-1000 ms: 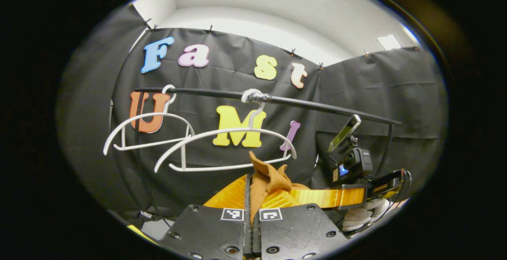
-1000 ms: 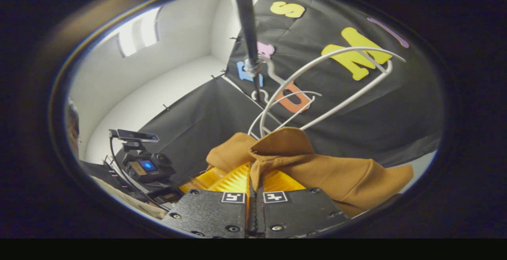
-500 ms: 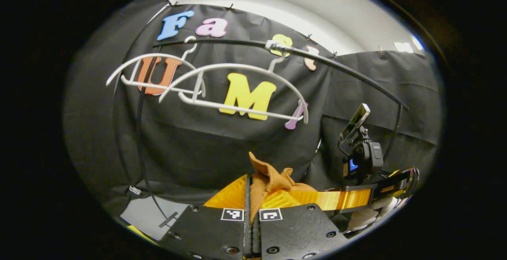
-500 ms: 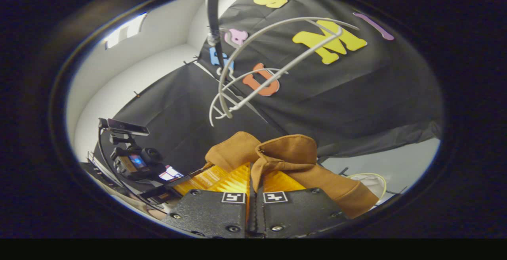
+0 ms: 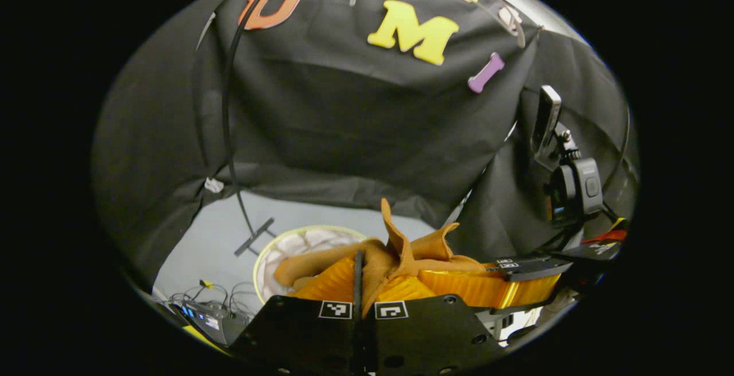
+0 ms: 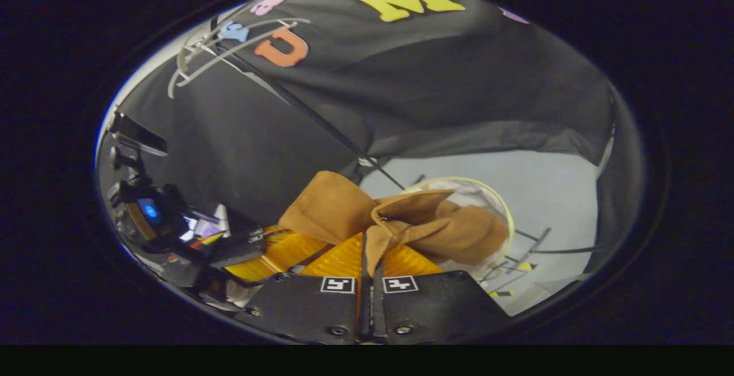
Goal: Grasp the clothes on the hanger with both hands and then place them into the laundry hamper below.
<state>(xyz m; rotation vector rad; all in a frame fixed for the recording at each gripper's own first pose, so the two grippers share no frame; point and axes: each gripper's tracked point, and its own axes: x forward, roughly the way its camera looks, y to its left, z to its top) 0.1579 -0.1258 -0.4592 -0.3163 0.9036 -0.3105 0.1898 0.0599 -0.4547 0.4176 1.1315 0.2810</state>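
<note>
A brown garment (image 5: 404,250) hangs bunched between both grippers, off the hangers. My left gripper (image 5: 363,275) is shut on one fold of it. My right gripper (image 6: 367,250) is shut on another fold of the garment (image 6: 344,210), whose loose end droops toward the hamper. The laundry hamper (image 5: 269,244), round and white with a pale yellow rim, stands on the grey floor below and just ahead; its rim (image 6: 507,215) shows behind the cloth in the right gripper view. The right gripper's fingers (image 5: 476,287) lie close at my left gripper's right side.
Two bare white hangers (image 6: 229,43) hang high on the black rail. The rack's upright pole (image 5: 226,106) and its foot (image 5: 255,237) stand beside the hamper. Cables and small boxes (image 5: 200,313) lie on the floor at the near left.
Both grippers have come down with the brown garment, from hanger height to just above the hamper. The hangers have slid to the top of both views and the floor has come into sight.
</note>
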